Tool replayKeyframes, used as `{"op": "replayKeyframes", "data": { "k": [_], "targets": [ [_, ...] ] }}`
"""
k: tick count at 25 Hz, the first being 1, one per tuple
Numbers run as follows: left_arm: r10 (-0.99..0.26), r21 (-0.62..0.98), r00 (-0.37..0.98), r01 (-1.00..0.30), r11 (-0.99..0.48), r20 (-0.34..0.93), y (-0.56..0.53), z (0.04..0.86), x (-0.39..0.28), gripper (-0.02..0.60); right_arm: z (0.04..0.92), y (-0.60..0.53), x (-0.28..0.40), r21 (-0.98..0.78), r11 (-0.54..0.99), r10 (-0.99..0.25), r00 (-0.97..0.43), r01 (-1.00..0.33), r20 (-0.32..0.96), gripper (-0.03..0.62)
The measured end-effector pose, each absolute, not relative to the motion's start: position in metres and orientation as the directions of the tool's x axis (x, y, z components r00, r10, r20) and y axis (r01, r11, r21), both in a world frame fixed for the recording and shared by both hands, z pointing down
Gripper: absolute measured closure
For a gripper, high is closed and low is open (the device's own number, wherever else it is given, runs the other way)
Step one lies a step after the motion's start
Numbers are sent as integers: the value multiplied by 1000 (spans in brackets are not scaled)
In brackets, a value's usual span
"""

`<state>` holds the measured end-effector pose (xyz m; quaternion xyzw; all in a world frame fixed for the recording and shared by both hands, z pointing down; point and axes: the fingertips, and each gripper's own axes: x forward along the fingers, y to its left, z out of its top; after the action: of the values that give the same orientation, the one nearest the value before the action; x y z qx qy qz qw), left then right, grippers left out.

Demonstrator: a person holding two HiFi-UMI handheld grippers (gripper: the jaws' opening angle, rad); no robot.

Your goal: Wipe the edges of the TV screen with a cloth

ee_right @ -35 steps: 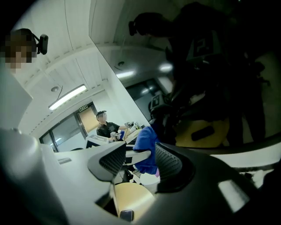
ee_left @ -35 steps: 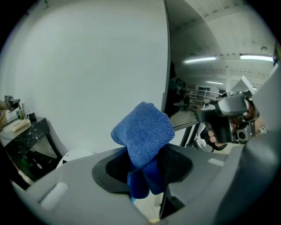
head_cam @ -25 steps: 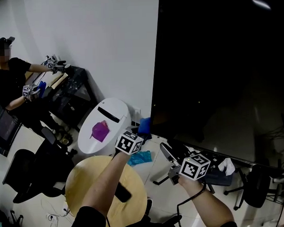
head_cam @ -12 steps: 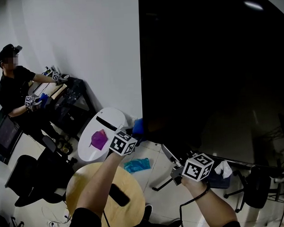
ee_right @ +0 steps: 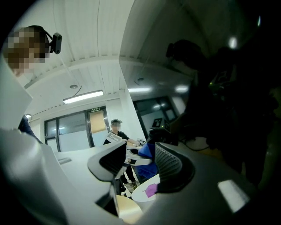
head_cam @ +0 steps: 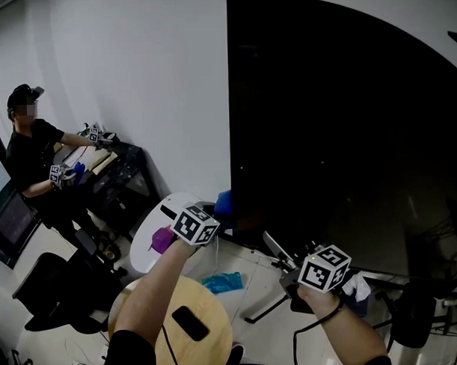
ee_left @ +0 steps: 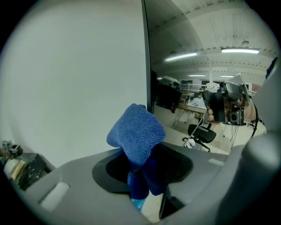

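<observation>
**Blue cloth clamped at the TV's lower left corner**

The left forearm reaches up over the round wooden table (head_cam: 143, 308). Its left gripper (head_cam: 213, 212) tilts a little downward toward the screen. In the left gripper view the jaws are pressed together on the blue cloth (ee_left: 137, 136), which bunches up out of them. The cloth (head_cam: 223, 203) sits at the lower left corner of the TV screen (head_cam: 347, 136), right beside the left edge. Whether it touches the edge cannot be told.

The right gripper (head_cam: 292, 277) is held about level, pointing at the screen's bottom edge, with the wrist bent below it. In the right gripper view its jaws stand apart and nothing is between them.

The marker cubes (head_cam: 195, 225) carry black-and-white square patterns. A green sign (ee_right: 96, 109) over a glass door is too small to read.

A black phone (head_cam: 190, 323) lies near the middle of the wooden table. On the pale floor (head_cam: 250, 267) past the table's far edge lies a teal cloth (head_cam: 223, 281). A white rounded unit (head_cam: 152, 240) stands there too, with a purple thing (head_cam: 161, 239) on top.

The screen is dark and glossy and mirrors ceiling lights. It stands against a white wall (head_cam: 135, 84). At the far left a second person (head_cam: 33, 155) works at a dark desk, and an office chair (head_cam: 45, 289) stands nearer.
</observation>
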<state>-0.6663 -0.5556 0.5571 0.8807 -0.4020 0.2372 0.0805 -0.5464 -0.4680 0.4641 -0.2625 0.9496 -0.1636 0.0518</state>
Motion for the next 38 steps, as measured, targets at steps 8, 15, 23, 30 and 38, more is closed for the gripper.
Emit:
{"op": "replayKeyframes", "data": {
  "k": [8,15,23,30,38],
  "targets": [
    [-667,-56,587,-730,-681,460,-553,499,-669,434,413,-458,-541,-286,835,-495,-869,-470,-18,384],
    [-676,-115,588,-711,-694,445,-551,440,-669,434,354,-455,-538,-177,867,-474,-881,-466,-2,388],
    [-690,-209,573,-683,-700,442,-551,373,-671,434,293,-453,-546,-39,878,-478,-878,-477,-3,391],
    [-698,-276,549,-658,-700,460,-556,324,-670,434,242,-456,-550,57,865,-498,-867,-498,-28,395],
    [-717,-337,529,-643,-688,454,-554,272,-671,433,171,-447,-556,232,832,-504,-862,-503,-58,398]
  ]
}}
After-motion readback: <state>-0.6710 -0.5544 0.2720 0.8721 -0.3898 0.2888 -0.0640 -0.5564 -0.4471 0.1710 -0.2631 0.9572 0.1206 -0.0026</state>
